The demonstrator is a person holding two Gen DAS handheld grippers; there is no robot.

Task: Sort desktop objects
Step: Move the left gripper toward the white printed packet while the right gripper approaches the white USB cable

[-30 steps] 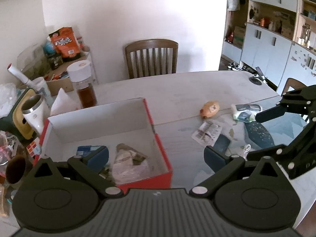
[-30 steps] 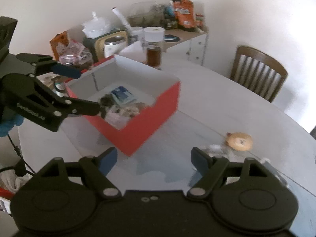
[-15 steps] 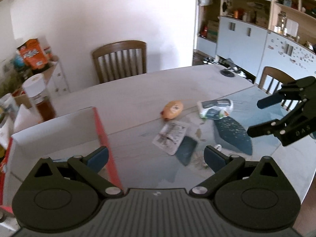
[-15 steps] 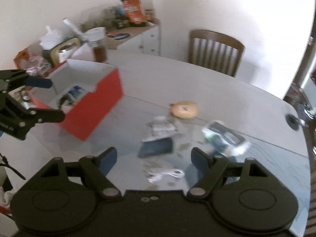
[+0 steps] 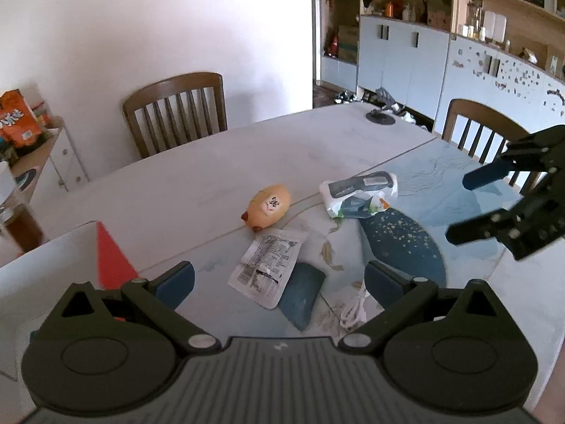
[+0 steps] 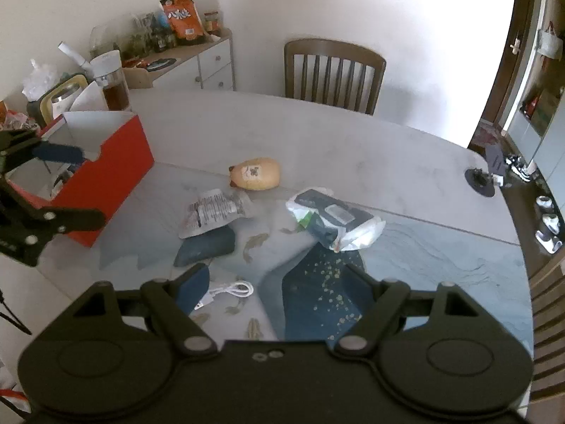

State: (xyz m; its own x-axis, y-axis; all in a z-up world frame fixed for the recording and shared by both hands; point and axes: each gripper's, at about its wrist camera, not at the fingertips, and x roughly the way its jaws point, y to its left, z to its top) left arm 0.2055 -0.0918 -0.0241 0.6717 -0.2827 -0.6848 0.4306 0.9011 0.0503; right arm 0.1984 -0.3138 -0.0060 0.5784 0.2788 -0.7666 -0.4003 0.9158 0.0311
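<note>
Presently on the table (image 6: 353, 148), item by item:

- Red box (image 6: 116, 176), white inside, at the left edge; some contents show in it, too small to name.
- Peach-coloured oval toy (image 6: 256, 175) with a small dark-printed label on its side; the print is not legible. It lies on its side near the middle.
- Flat white sachet (image 6: 212, 212) covered in dense black print and a barcode block, unreadable; it lies in front of the toy, partly over a dark blue pad (image 6: 206, 245).
- White wipes pack (image 6: 333, 222) with a dark top panel and a pale flap label, green and orange marks at one end; wording not legible. It lies right of the sachet.
- Coiled white cable (image 6: 229, 289), nearest the right gripper.

Left gripper (image 5: 279, 282): jaws spread wide, nothing between them, above the sachet and pad.
Right gripper (image 6: 275, 284): jaws likewise wide apart, empty, above the cable and the blue-patterned mat (image 6: 441, 258).

Beyond: two wooden chairs (image 6: 333, 70), a lidded jar of brown liquid (image 6: 113, 81), and an orange snack bag (image 6: 182, 17) on a side cabinet, bearing white characters I cannot read.
</note>
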